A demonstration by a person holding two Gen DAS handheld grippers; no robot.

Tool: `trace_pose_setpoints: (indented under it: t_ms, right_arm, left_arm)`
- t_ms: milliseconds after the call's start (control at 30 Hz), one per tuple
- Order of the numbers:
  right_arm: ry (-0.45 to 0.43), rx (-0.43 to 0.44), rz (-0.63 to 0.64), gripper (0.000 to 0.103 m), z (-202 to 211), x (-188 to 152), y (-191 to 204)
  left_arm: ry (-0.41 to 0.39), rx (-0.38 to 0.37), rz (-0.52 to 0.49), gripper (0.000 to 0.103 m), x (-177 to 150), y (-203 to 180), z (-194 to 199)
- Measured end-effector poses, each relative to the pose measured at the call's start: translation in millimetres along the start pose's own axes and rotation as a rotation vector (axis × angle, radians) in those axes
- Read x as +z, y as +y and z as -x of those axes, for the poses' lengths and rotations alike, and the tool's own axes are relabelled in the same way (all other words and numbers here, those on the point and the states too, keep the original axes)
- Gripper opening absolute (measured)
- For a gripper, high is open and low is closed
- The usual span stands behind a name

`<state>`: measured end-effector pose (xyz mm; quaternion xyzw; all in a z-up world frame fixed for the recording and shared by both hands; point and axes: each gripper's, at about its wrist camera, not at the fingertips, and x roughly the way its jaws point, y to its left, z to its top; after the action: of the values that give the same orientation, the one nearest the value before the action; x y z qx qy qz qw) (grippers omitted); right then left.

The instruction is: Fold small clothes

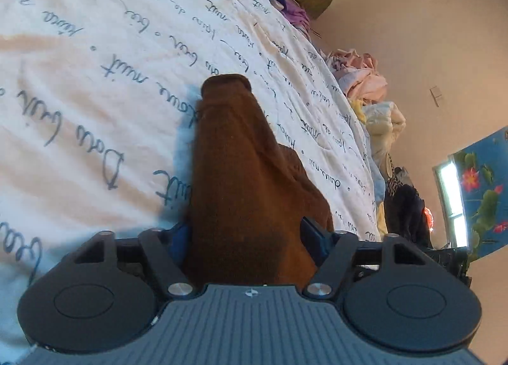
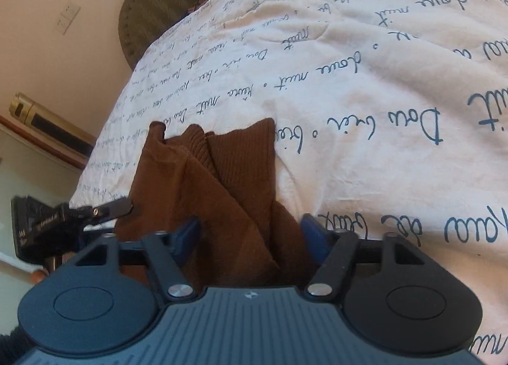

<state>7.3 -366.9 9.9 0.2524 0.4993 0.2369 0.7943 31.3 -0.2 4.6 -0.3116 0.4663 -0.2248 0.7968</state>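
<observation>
1. Fingers of your left gripper (image 1: 246,231) sit on either side of a brown knitted garment (image 1: 241,174). The cloth fills the gap between the blue pads, so you appear to be gripping it, though the pad faces themselves are hidden.
2. Fingers of your right gripper (image 2: 250,231) hold the same brown knitted garment (image 2: 219,174) in the same way, with bunched folds packed between the pads.
3. From each gripper the garment runs straight ahead, away from you, hanging or draped toward the bed cover (image 1: 95,79), which is white with dark handwritten script.
4. In the left view the garment narrows to a rounded end (image 1: 227,82) close to the cover. In the right view it spreads into ribbed edges (image 2: 241,142) at the far end.
5. Its long axis follows the line of your fingers in both views, so both hands hold one edge and the free end lies farthest from you.
6. Neither hand looks nearer to the free end; I cannot tell how far apart your two grips are.
7. A pile of other clothes (image 1: 365,79) lies along the far side of the bed in the left view, well apart from the garment.
</observation>
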Motion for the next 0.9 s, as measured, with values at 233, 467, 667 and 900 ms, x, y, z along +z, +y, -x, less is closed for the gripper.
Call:
trace_pose_setpoints:
  t_ms: [233, 467, 667, 900]
  right_arm:
    - [-0.068, 0.036, 0.073, 0.015, 17.2, -4.9, 25.4]
    - [-0.119, 0.142, 0.119, 0.014, -1.3, 22.2, 63.4]
    - [-0.121, 0.024, -0.148, 0.034, -58.0, 43.1, 39.8]
    - [-0.147, 0.127, -0.124, 0.058, 0.5, -16.6, 41.9]
  left_arm:
    - [-0.029, 0.074, -0.088, 0.011, 8.6, -14.2, -3.2]
    - [-0.158, 0.102, -0.188, 0.011, 41.0, -24.8, 49.9]
    - [-0.138, 0.243, -0.109, 0.013, 79.4, 16.1, 45.3]
    - [-0.122, 0.099, -0.128, 0.036, 11.1, 45.2, 113.4]
